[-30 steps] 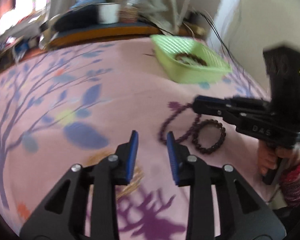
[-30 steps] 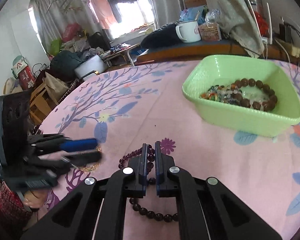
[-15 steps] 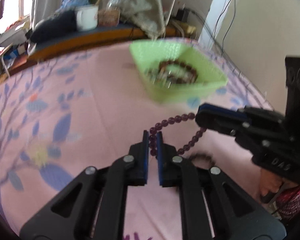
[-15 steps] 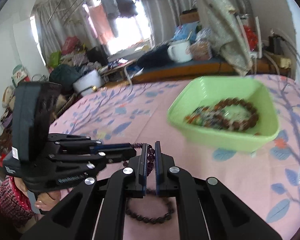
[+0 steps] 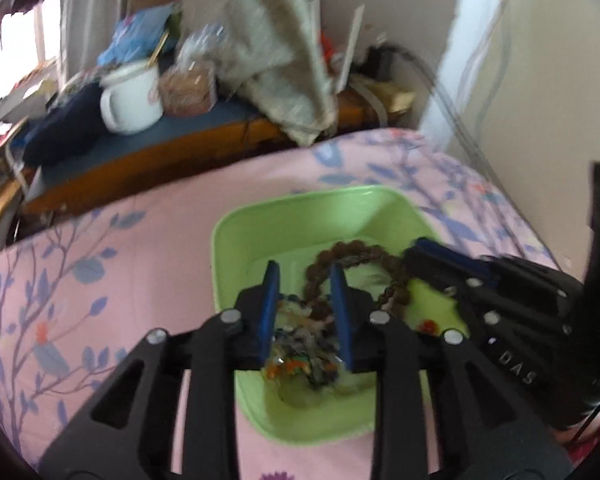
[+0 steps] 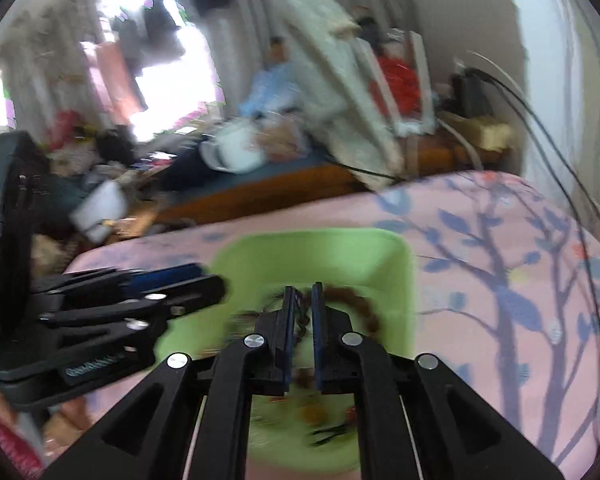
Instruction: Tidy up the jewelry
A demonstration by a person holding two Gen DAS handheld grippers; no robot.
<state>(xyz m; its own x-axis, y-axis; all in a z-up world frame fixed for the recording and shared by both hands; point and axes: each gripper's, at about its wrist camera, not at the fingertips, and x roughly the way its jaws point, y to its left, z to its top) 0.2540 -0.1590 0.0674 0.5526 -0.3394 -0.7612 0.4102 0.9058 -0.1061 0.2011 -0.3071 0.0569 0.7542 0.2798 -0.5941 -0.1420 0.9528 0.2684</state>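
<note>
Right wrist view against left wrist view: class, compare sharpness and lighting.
Right wrist view: heavy motion smear over the green tray and clutter, window blown out. Left wrist view: milder blur, white mug readable, brown bead bracelet softened; both show fisheye bending and dark corners.

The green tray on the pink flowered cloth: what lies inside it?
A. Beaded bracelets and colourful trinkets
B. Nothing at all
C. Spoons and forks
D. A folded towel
A: in the left wrist view the green tray holds a ring of brown beads and a heap of small colourful trinkets on its floor.
</note>
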